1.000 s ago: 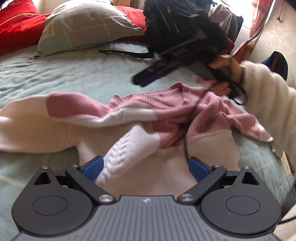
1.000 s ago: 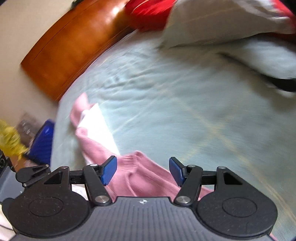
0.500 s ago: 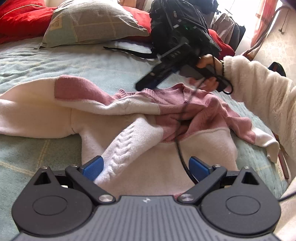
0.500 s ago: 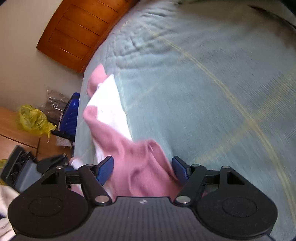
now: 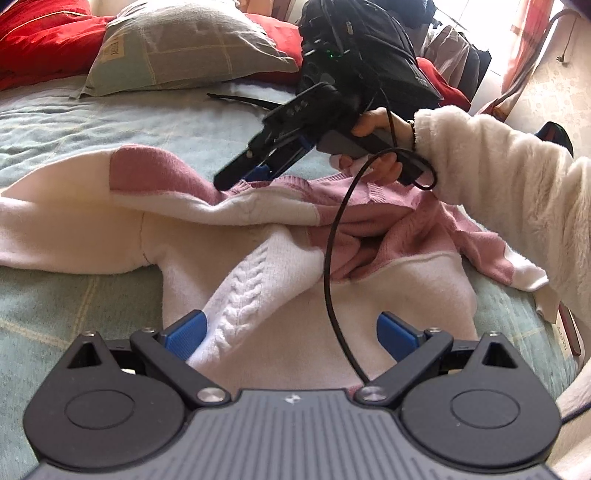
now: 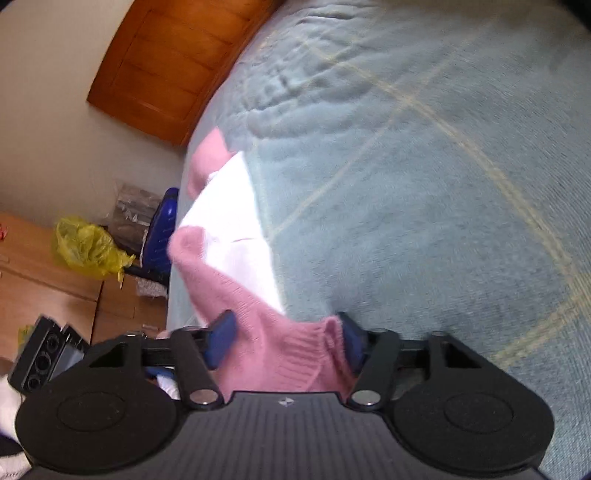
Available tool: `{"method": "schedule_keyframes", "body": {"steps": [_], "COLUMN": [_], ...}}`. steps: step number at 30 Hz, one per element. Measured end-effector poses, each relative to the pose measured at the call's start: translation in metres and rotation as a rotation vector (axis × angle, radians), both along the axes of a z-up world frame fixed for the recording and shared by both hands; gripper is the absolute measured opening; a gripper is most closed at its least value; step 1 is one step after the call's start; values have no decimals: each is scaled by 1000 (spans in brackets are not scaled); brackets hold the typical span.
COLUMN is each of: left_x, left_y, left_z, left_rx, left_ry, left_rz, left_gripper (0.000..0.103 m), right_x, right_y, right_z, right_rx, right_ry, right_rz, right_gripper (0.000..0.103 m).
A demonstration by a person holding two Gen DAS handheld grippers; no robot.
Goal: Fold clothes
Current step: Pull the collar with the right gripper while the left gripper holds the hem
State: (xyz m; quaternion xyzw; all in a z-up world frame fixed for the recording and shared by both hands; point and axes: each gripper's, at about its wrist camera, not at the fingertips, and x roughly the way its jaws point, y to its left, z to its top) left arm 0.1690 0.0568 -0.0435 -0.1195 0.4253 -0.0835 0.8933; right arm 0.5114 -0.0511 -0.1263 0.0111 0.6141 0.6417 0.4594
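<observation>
A pink and white knit sweater (image 5: pixel 266 236) lies crumpled on the pale green bedspread (image 5: pixel 74 122). My left gripper (image 5: pixel 291 330) is open just above the sweater's white hem, with a cable-knit sleeve (image 5: pixel 258 284) between its blue pads. My right gripper (image 5: pixel 255 173) shows in the left wrist view at the sweater's far edge, by the pink collar. In the right wrist view the right gripper (image 6: pixel 286 338) has its pads close around the pink ribbed collar (image 6: pixel 295 354), with the sweater's far sleeve (image 6: pixel 229 221) trailing away.
A grey-green pillow (image 5: pixel 184 44), red cushions (image 5: pixel 40 33) and a black backpack (image 5: pixel 365 48) sit at the head of the bed. A wooden headboard (image 6: pixel 177 62), a yellow bag (image 6: pixel 88 247) and a blue object (image 6: pixel 162 229) are beside the bed.
My right gripper came down to the sweater's collar and narrowed its jaws around the pink ribbing. The left gripper stayed over the hem.
</observation>
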Motion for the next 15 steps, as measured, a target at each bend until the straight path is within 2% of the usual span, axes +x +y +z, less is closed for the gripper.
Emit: {"method": "schedule_keyframes", "body": {"steps": [2,5,8,10,13,15], "left_x": [-4,-5,-3,-5,-10,-11], "left_y": [1,5,5,4,6,9], "left_z": [0,-1,-1,0,1,2], "left_rx": [2,-16,-14,-8,-8,-9], "left_ry": [-5,-9,-8,-10,-13,-13], "left_rz": [1,10,15,14,21,34], "left_gripper": [98,98,98,98,98,98], "right_x": [0,-4,-12,-21,-44,-51], "right_y": [-11,-29,-25,-17,-6,-5], "right_z": [-3,-5,-4,2,26,41], "right_rx": [-29,-33,-21,-15,-7,-4], "right_ry": [23,51,11,-69,-276,-385], "right_rz": [-15,-19,-21,-15,27,32], "right_gripper": [34,34,32,25,23,12]}}
